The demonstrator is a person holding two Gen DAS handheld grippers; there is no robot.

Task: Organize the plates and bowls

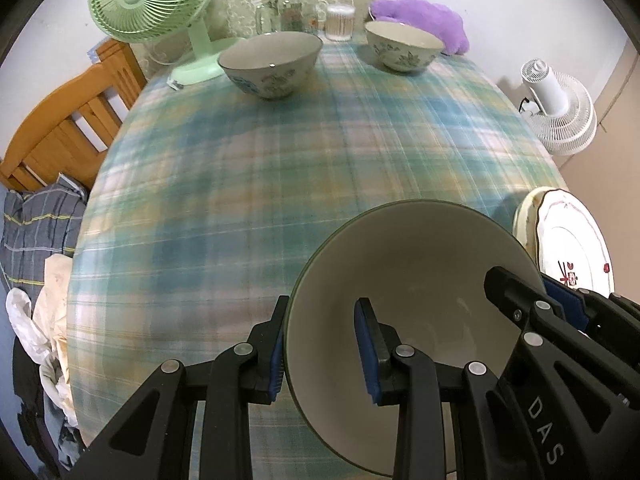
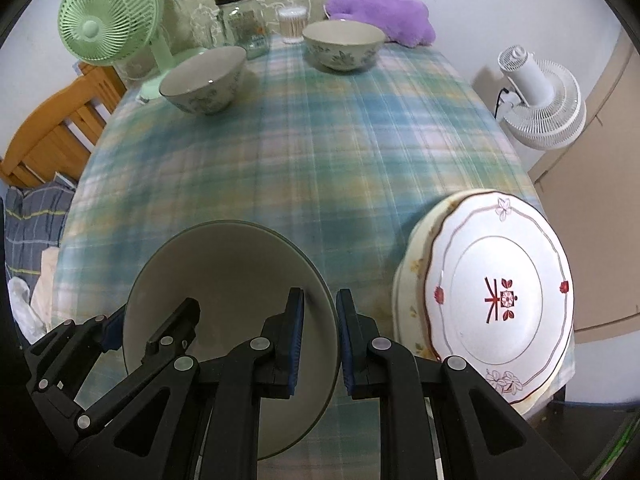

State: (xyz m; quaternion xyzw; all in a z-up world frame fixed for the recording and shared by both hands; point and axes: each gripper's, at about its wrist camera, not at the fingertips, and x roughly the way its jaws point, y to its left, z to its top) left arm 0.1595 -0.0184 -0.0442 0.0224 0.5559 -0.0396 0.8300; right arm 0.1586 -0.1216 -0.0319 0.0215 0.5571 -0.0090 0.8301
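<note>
A large bowl (image 1: 420, 272) (image 2: 224, 272), cream inside with a dark rim, hangs tilted above the near end of the plaid table (image 1: 280, 168). My left gripper (image 1: 324, 350) is shut on its left rim, one pad outside and one inside. My right gripper (image 2: 320, 340) is shut on the opposite rim; it also shows in the left wrist view as the right gripper (image 1: 520, 300). A stack of plates (image 2: 500, 292) (image 1: 568, 240) lies at the table's near right edge, right beside the bowl. Two floral bowls (image 1: 272, 64) (image 1: 404, 46) stand upright at the far end.
A green desk fan (image 1: 152, 4), glass jars (image 1: 290, 8), a cotton-swab tub (image 1: 340, 22) and a purple cushion (image 1: 420, 20) line the far edge. A wooden chair (image 1: 68, 120) and piled cloth are on the left, a white floor fan (image 1: 556, 108) on the right.
</note>
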